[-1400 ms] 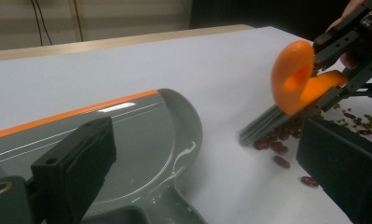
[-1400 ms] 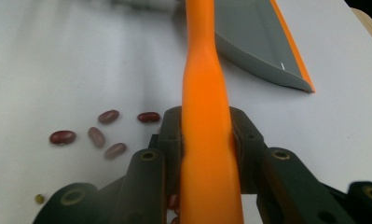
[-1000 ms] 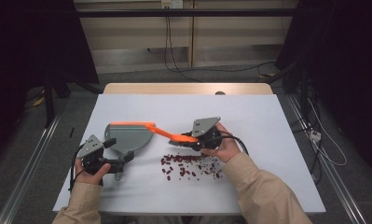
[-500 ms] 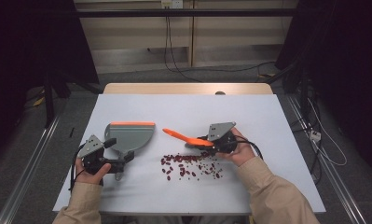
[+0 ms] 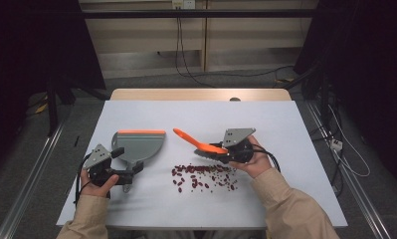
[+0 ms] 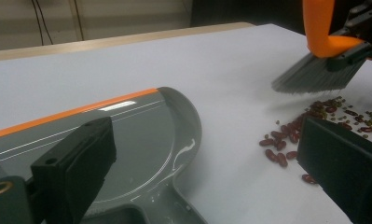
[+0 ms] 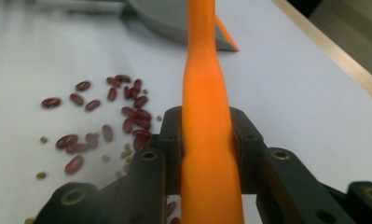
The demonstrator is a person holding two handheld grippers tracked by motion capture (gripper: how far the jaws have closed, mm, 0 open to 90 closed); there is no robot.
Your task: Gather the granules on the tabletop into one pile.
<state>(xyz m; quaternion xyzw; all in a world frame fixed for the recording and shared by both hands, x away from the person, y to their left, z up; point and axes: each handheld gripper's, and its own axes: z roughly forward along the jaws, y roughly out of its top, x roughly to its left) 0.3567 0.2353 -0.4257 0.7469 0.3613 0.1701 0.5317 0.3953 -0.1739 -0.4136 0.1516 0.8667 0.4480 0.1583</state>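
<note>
High view: the right hand-held gripper (image 5: 225,152) has carried the brush (image 5: 202,146) away from the dustpan (image 5: 136,144), where it lay a second ago, and now holds it at the far right edge of the spilled beans (image 5: 202,175).
Brush: its orange handle points far-left toward the dustpan, and its grey bristles (image 6: 314,74) hang just above the beans without touching the tabletop (image 5: 285,124), as the left gripper view shows.
Right hand-held gripper: clenched on the brush handle (image 7: 207,140), jaws pressing it from both sides.
Left hand-held gripper (image 5: 117,175): unchanged, at the dustpan's short handle on the near left; its jaws stand apart in its own view, so whether it truly grips the handle I cannot tell.
Dustpan: flat on the tabletop, left of the beans, its orange lip (image 5: 141,132) on the far side, facing away from the pile.
Beans: red ones and small greenish bits lie scattered in the near middle, none in the dustpan.
Meaning: the brush is fetched and placed; sweeping looks about to begin, but the dustpan's lip likely must turn toward the beans first.
</note>
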